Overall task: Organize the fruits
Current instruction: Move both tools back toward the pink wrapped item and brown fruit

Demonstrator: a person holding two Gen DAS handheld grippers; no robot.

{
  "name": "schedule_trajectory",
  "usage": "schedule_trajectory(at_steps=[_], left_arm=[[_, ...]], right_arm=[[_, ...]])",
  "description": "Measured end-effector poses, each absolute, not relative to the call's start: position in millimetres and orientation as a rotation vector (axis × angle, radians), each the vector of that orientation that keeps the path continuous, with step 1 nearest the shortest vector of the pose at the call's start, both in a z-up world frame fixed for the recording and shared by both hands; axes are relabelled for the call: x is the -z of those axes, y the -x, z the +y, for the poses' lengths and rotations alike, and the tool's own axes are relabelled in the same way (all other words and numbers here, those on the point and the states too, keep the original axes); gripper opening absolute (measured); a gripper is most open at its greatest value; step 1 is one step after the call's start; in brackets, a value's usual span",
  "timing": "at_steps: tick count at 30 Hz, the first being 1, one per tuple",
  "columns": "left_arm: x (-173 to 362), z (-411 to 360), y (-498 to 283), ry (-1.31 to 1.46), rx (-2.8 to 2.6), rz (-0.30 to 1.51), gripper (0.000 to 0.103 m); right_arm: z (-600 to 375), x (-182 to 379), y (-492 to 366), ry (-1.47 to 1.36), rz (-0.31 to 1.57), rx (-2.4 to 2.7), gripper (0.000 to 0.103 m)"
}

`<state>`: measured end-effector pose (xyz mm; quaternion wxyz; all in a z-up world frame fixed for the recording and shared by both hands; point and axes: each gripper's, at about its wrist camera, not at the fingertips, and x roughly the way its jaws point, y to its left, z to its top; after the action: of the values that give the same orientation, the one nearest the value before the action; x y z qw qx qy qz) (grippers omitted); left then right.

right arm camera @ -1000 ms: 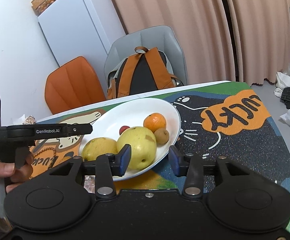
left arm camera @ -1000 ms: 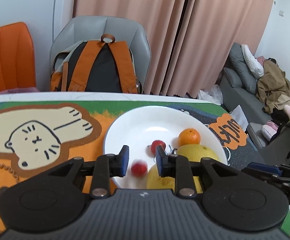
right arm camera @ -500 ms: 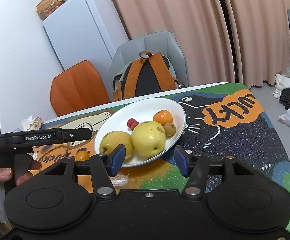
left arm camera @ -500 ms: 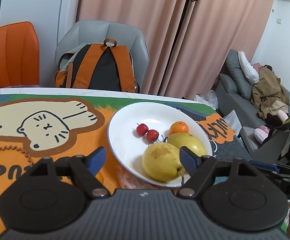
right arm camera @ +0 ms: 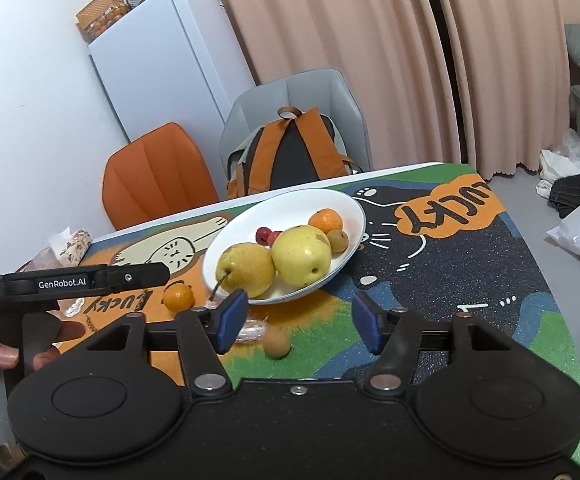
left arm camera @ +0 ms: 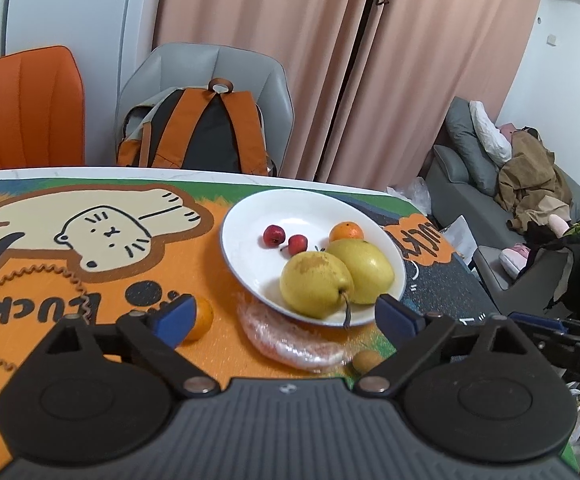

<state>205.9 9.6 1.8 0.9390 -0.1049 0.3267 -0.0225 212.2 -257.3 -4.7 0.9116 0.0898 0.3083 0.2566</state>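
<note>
A white plate on the cartoon mat holds two yellow pears, two small red fruits, a mandarin and a small brown fruit. A loose mandarin and a loose small brown fruit lie on the mat in front of the plate. My left gripper is open and empty, held back from the plate. My right gripper is open and empty above the loose brown fruit.
A wrapped pink item in clear plastic lies against the plate's near rim. Behind the table stand an orange chair, a grey chair with an orange backpack and a white fridge. A sofa is at the right.
My left gripper opened, released a small red fruit onto the plate beside the other one, and pulled back. My right gripper also drew back and rose, staying open.
</note>
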Motion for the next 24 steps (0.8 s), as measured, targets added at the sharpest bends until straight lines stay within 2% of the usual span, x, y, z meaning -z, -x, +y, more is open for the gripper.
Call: schedule_trajectory(at_steps=[7, 9, 13, 24], left_arm=[[-3.9, 8.3, -181.3, 0.208, 0.053, 0.654, 0.098], [-4.7, 7.8, -173.3, 0.2, 0.049, 0.651, 0.098], [-4.0, 9.9, -159.1, 0.199, 0.047, 0.648, 0.099], [5.5, 11.3, -135.4, 0.185, 0.057, 0.655, 0.099]], right_arm=[[-252.8, -4.6, -191.1, -0.168, 0.607, -0.546, 0.083], [-250.7, -5.6, -185.1, -0.164, 0.602, -0.555, 0.092], [-247.6, -6.2, -172.2, -0.163, 0.593, -0.568, 0.102], [-245.9, 4.6, -153.5, -0.157, 0.61, -0.573, 0.103]])
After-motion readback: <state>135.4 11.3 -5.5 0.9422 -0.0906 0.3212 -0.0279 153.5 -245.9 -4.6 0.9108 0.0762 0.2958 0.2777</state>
